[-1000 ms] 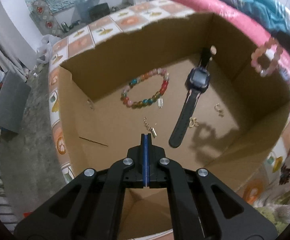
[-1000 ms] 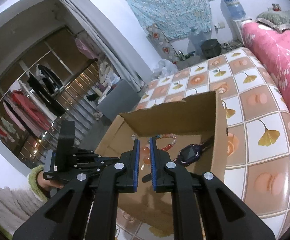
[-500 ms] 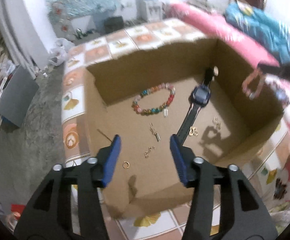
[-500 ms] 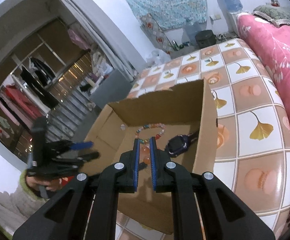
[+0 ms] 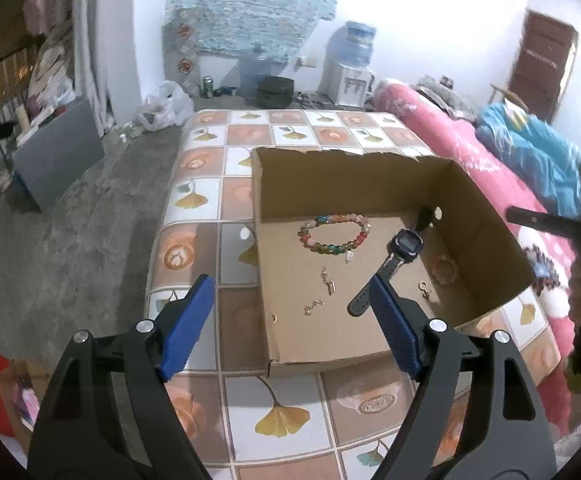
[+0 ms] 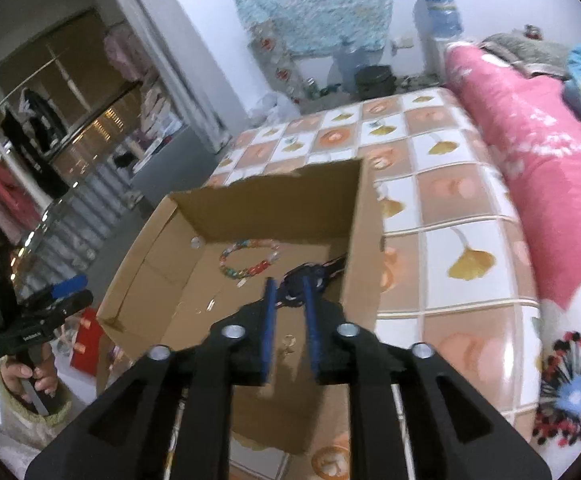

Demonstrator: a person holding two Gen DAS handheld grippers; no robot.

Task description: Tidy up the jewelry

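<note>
An open cardboard box stands on the tiled surface. On its floor lie a multicolour bead bracelet, a black watch, small gold pieces and a pale pink bead bracelet by the right wall. My left gripper hangs above the box's near left corner, its jaws opening wide with nothing between them. My right gripper hovers over the box's near right side. Its jaws are opening, and only the watch and box floor show through the gap.
A pink quilt and blue bedding lie along the right. The concrete floor drops off to the left, with a grey panel and a red item. A hand holds the left gripper.
The left gripper went from shut to wide open and drew back up out of the box. The right jaws parted; the pink bracelet they held now lies on the box floor.
</note>
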